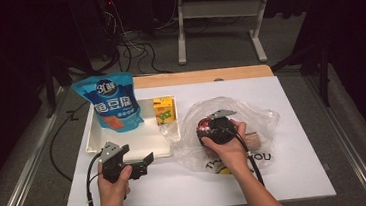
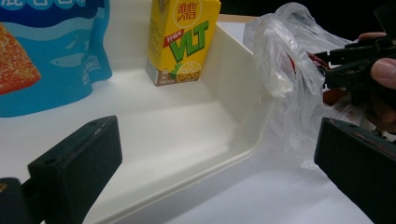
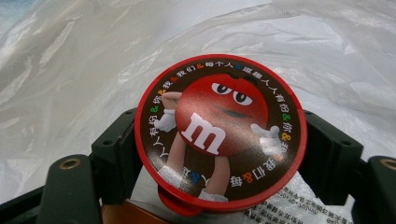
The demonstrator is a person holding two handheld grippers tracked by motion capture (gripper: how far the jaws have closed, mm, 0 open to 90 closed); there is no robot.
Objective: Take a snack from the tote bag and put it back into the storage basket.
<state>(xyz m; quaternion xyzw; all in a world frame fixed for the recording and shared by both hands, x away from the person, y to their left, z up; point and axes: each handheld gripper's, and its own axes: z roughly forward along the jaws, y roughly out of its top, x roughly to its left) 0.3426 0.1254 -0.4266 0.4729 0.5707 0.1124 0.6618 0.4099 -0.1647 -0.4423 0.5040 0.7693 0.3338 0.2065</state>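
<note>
The right gripper (image 1: 212,128) was inside the clear plastic bag (image 1: 252,114) on the worktop (image 1: 297,173), its fingers (image 3: 114,144) set against either side of a round red-lidded M&M's tub (image 3: 220,133), apparently gripping it. The step in hand looked like drawing the tub out of the bag. Next it would need lifting clear of the film toward the white tray (image 1: 125,150), where a lemon tea carton (image 1: 164,109) and a blue snack pouch (image 1: 110,102) already sat. The left gripper (image 1: 143,164) waited, fingers open and empty, beside the tray.
</note>
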